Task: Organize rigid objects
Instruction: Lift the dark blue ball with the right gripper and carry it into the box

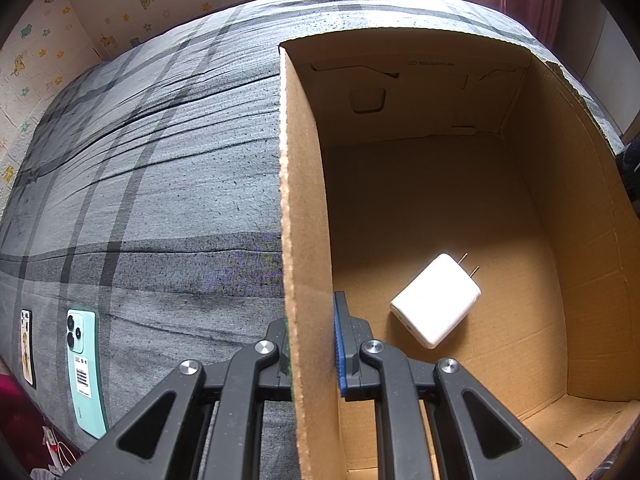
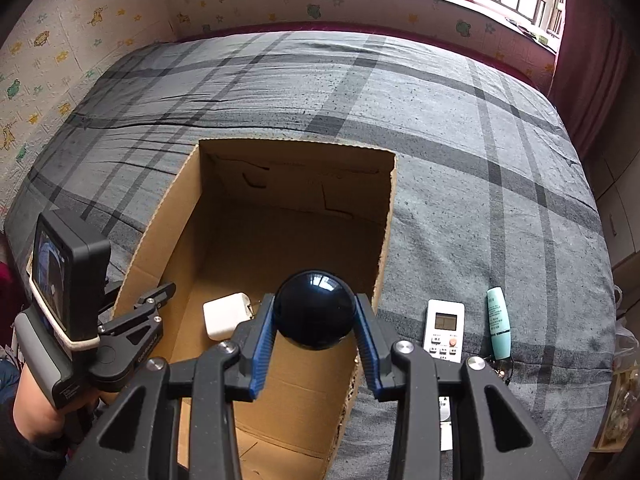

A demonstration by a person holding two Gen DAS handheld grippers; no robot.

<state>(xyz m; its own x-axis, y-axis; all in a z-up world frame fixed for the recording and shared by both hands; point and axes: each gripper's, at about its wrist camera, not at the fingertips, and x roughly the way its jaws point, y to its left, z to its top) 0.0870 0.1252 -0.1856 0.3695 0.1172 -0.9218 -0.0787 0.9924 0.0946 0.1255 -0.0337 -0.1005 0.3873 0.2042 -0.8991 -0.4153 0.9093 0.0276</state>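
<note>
An open cardboard box (image 1: 304, 208) (image 2: 176, 216) stands on a grey plaid bed. A white plug charger (image 1: 436, 300) (image 2: 224, 315) lies on its floor. My left gripper (image 1: 310, 336) is shut on the box's left wall, one finger outside and one inside; in the right wrist view this left gripper (image 2: 160, 292) shows at the box's left rim, held by a hand. My right gripper (image 2: 316, 316) is shut on a glossy black ball (image 2: 315, 308), which hangs over the box's near right part.
A mint-green phone (image 1: 84, 368) and a small card (image 1: 26, 344) lie on the bed left of the box. A white remote (image 2: 444, 330) and a pale-green tube (image 2: 499, 322) lie right of it. Patterned walls, a window and a red curtain border the bed.
</note>
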